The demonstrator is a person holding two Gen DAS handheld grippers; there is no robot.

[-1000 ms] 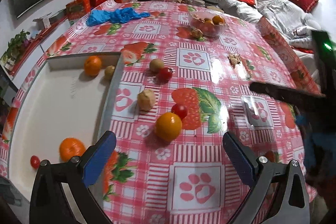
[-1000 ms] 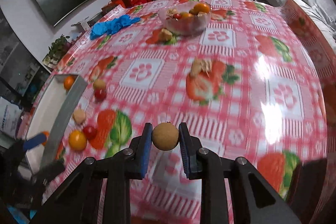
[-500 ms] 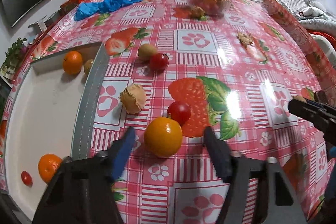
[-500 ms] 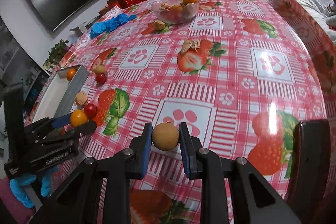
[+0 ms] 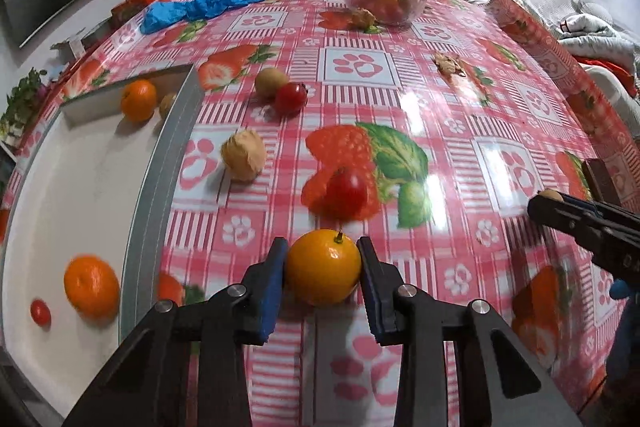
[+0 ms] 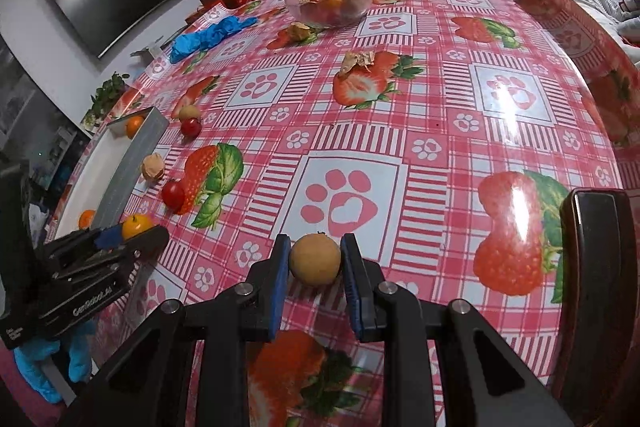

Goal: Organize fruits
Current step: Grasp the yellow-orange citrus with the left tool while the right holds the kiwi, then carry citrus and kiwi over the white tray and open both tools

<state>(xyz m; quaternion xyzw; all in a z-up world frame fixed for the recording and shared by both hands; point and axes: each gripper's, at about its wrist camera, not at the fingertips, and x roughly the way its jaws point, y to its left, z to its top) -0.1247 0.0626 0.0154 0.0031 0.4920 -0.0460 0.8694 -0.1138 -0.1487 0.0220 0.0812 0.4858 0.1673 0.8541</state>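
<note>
Left gripper: closing on the orange fruit, both blue pads already meeting its sides, fruit sitting on the tablecloth just right of the tray.
Right gripper: pinching a small tan round fruit, hovering over the paw-print square at the near side.
Loose fruit: cherry tomato lying just beyond the orange fruit; papery husked fruit further left, near the tray wall.
Risk: risking a slip of the smooth round orange fruit from pads gripping near its widest part; risking a knock to the cherry tomato, sending it rolling.
Writing: reading "GenRobot.AI" on the left gripper body in the right view; remaining print too small to read.
</note>
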